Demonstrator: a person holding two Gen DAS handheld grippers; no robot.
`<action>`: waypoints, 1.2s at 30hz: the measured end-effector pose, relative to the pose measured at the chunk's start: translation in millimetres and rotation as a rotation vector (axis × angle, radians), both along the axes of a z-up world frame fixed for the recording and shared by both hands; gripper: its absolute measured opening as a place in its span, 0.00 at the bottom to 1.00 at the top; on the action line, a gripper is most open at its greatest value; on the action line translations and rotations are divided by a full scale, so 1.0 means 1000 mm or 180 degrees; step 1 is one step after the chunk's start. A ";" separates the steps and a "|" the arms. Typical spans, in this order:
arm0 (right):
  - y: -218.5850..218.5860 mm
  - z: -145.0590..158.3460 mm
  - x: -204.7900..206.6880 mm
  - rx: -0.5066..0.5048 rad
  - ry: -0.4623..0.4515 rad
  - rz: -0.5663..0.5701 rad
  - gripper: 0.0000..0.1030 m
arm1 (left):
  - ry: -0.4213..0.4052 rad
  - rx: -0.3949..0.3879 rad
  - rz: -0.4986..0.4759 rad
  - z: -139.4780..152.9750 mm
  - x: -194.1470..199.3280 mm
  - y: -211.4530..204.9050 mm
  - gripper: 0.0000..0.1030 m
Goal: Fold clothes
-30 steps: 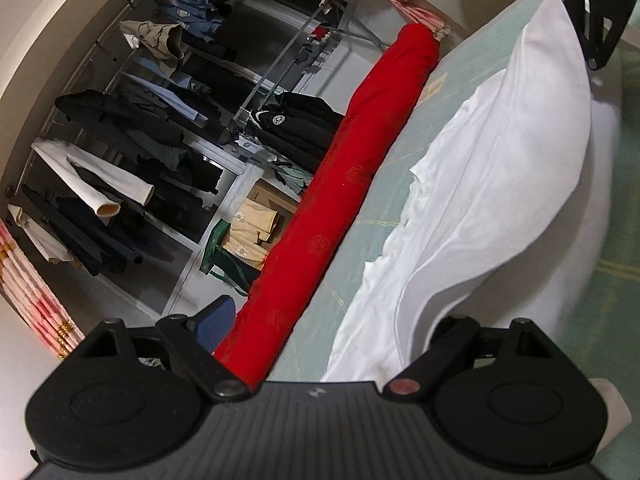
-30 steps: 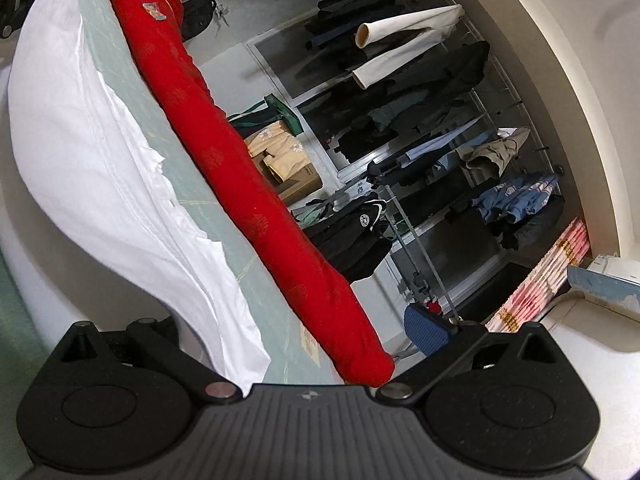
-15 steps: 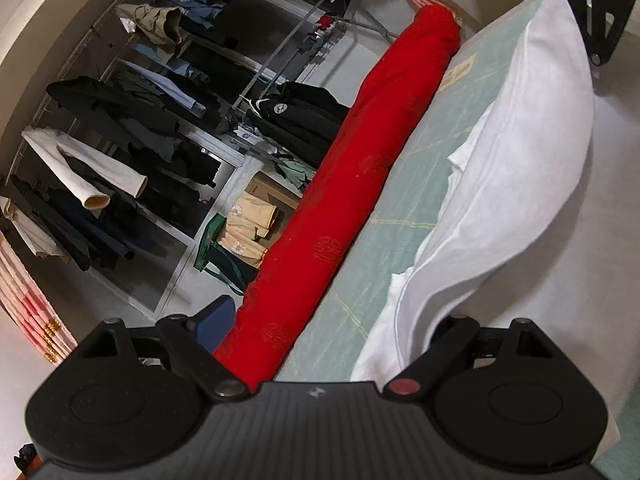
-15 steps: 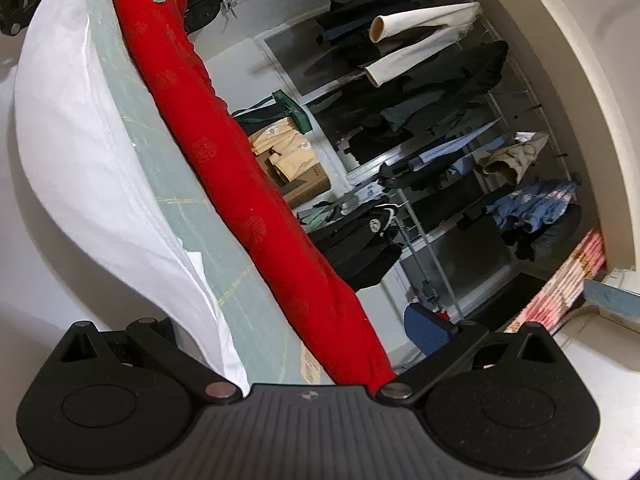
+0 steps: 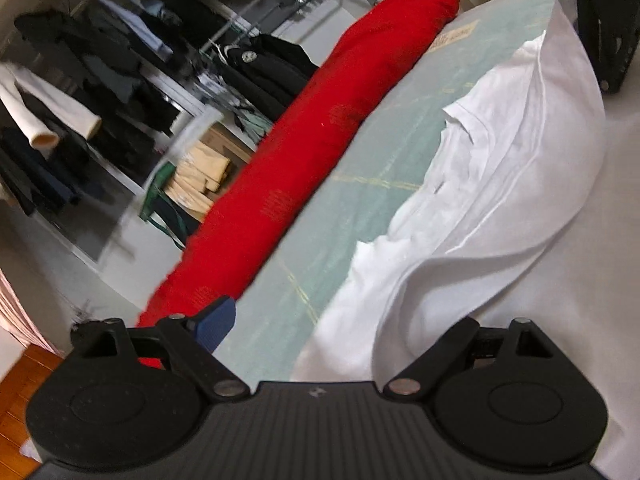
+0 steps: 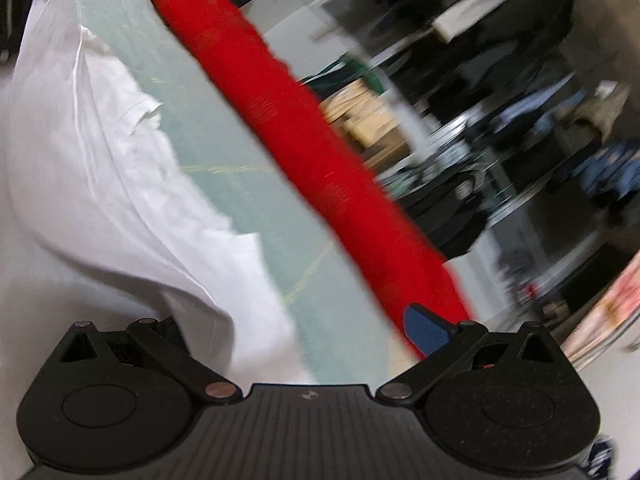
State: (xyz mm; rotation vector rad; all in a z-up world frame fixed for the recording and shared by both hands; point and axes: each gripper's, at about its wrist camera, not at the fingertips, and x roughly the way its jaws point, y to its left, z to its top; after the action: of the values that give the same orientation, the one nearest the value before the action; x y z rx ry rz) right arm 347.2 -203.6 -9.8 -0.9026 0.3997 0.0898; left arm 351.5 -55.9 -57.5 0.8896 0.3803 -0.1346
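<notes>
White garment: spread over pale green worktop, one edge lifted in a sagging fold between both tongs.
Left tongs: spread wide; blue fingertip visible at left, other finger hidden behind cloth; grip on cloth cannot be told.
Right tongs: likewise wide; blue fingertip clear at right, other side buried in garment; hold uncertain.
Red roll: along far edge of worktop.
Clothes rack: beyond that edge, blurred.
</notes>
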 end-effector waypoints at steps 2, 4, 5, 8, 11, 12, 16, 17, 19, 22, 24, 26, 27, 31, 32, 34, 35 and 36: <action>-0.005 0.006 -0.001 0.0204 0.0165 -0.0006 1.00 | 0.0095 -0.0115 -0.0029 0.006 -0.007 0.005 0.86; -0.011 0.014 -0.006 0.0397 0.0322 0.0006 1.00 | 0.0189 -0.0229 -0.0089 0.015 -0.015 0.009 0.86; -0.013 0.019 -0.010 0.0472 0.0370 0.0034 1.00 | 0.0232 -0.0281 -0.0115 0.020 -0.020 0.012 0.86; -0.021 0.033 -0.028 0.0682 0.0548 0.0100 1.00 | 0.0346 -0.0393 -0.0154 0.030 -0.028 0.016 0.86; -0.031 0.038 -0.045 0.0848 0.0708 0.0132 1.00 | 0.0386 -0.0471 -0.0124 0.035 -0.034 0.019 0.86; -0.034 0.037 -0.048 0.0884 0.0752 0.0113 1.00 | 0.0370 -0.0490 -0.0095 0.036 -0.031 0.019 0.86; -0.048 0.033 -0.039 0.0910 0.0751 -0.0049 1.00 | 0.0379 -0.0710 0.0029 0.044 -0.012 0.023 0.87; -0.051 0.035 -0.033 0.0971 0.0748 -0.0067 1.00 | 0.0404 -0.0789 0.0065 0.045 -0.004 0.025 0.87; -0.057 0.039 -0.020 0.1044 0.0676 -0.0116 1.00 | 0.0453 -0.0949 0.0138 0.048 0.012 0.029 0.87; -0.064 0.043 0.008 0.1156 0.0626 -0.0221 1.00 | 0.0526 -0.1189 0.0247 0.052 0.036 0.035 0.87; -0.070 0.042 0.028 0.1268 0.0641 -0.0291 1.00 | 0.0661 -0.1360 0.0334 0.051 0.055 0.038 0.86; -0.076 0.042 0.049 0.1426 0.0771 -0.0296 1.00 | 0.0824 -0.1560 0.0374 0.052 0.069 0.043 0.86; -0.079 0.042 0.058 0.1503 0.0843 -0.0287 1.00 | 0.0883 -0.1661 0.0379 0.054 0.073 0.046 0.86; -0.090 0.054 0.061 0.1794 0.0950 -0.0153 1.00 | 0.0906 -0.1973 0.0171 0.070 0.063 0.057 0.86; -0.093 0.059 0.058 0.1869 0.0945 -0.0099 1.00 | 0.0914 -0.2077 0.0104 0.075 0.058 0.060 0.86; -0.098 0.069 0.052 0.2017 0.0938 0.0010 1.00 | 0.0879 -0.2184 0.0081 0.087 0.046 0.068 0.86; -0.100 0.072 0.044 0.2097 0.0996 0.0086 1.00 | 0.0860 -0.2236 0.0073 0.093 0.040 0.072 0.86; -0.102 0.075 0.035 0.2177 0.1054 0.0163 1.00 | 0.0841 -0.2287 0.0064 0.099 0.034 0.076 0.86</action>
State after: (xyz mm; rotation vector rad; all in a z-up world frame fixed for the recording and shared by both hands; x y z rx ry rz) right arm 382.5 -305.6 64.9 -0.2178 0.6044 0.4013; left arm 385.6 19.9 41.2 0.1562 0.5394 -0.3472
